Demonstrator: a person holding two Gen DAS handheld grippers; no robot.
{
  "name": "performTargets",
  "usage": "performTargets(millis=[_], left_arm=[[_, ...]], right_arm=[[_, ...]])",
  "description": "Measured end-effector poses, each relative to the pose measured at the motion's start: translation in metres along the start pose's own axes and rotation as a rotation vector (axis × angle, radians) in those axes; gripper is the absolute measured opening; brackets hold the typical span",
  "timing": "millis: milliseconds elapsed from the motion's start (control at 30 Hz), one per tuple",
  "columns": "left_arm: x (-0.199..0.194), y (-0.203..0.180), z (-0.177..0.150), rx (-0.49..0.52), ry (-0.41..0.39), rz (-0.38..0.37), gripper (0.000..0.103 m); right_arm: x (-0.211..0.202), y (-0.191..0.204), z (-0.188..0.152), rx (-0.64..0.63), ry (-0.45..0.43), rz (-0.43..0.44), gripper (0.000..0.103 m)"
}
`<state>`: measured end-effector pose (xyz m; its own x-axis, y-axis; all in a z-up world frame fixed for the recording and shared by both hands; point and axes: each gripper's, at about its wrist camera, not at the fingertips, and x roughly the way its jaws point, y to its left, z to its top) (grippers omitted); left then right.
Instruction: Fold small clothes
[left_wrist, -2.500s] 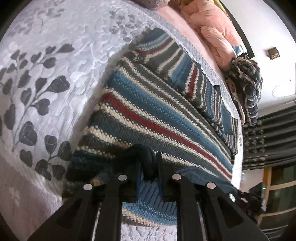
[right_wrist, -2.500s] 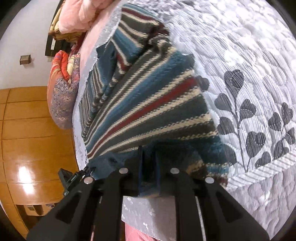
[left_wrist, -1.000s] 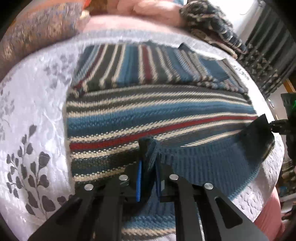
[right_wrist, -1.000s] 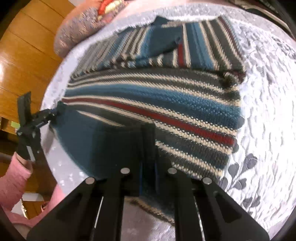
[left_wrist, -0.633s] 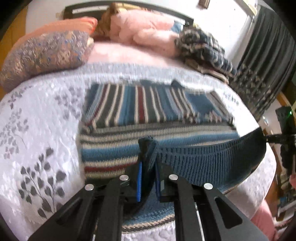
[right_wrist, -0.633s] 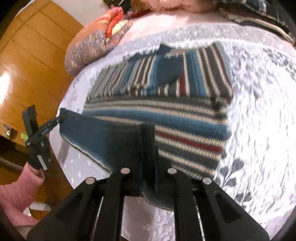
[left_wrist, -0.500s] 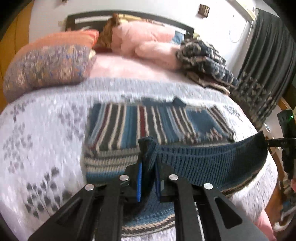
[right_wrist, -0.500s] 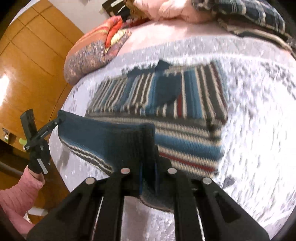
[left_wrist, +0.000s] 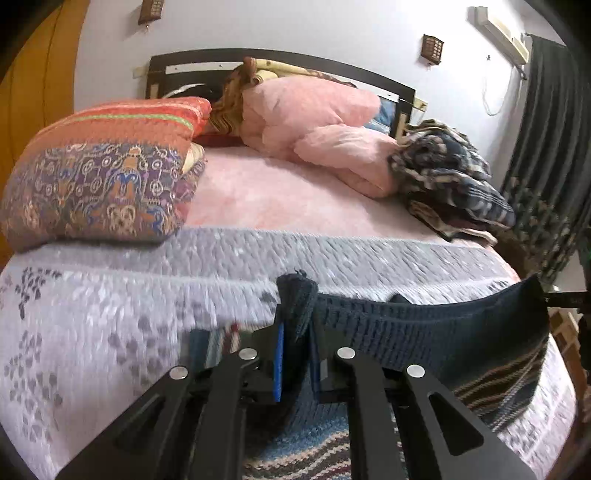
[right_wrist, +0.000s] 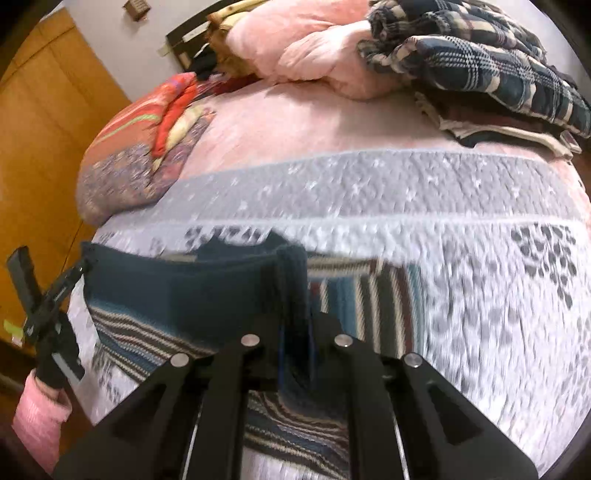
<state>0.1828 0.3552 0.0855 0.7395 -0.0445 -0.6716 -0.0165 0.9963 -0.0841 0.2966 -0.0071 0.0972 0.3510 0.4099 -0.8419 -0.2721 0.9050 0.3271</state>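
A striped knit sweater (left_wrist: 424, 332) in blue, grey, cream and red lies on the white quilted bedspread (left_wrist: 92, 332). Its dark blue hem is lifted and stretched taut between both grippers. My left gripper (left_wrist: 295, 354) is shut on one hem corner. In the right wrist view my right gripper (right_wrist: 293, 332) is shut on the other corner of the sweater (right_wrist: 177, 295). The lifted hem hides most of the sweater's far half. The left gripper (right_wrist: 48, 295) also shows at the far left of that view, held by a hand in a pink sleeve (right_wrist: 37, 413).
At the head of the bed lie a patterned orange pillow (left_wrist: 99, 173), a pink blanket (left_wrist: 317, 125) and a plaid pile of clothes (left_wrist: 450, 184). Dark curtains (left_wrist: 546, 147) hang on the right, a wooden wardrobe (right_wrist: 40, 122) on the left.
Both grippers have raised the hem off the bed and carried it towards the headboard, over the far half of the sweater. Both views now tilt up to the pillows and wall.
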Motion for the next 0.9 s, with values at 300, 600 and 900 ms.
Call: performTargets(millis=[300, 600, 900], left_arm=[[0.096, 0.013, -0.01, -0.048, 0.14, 0.055, 0.011], [0.146, 0.025, -0.035, -0.06, 0.239, 0.088, 0.012], [0.156, 0.03, -0.042, -0.075, 0.261, 0.084, 0.017]], right_arm=[[0.087, -0.034, 0.025, 0.072, 0.078, -0.084, 0.008], [0.145, -0.058, 0.017, 0.142, 0.139, -0.112, 0.008], [0.166, -0.069, 0.007, 0.183, 0.168, -0.113, 0.01]])
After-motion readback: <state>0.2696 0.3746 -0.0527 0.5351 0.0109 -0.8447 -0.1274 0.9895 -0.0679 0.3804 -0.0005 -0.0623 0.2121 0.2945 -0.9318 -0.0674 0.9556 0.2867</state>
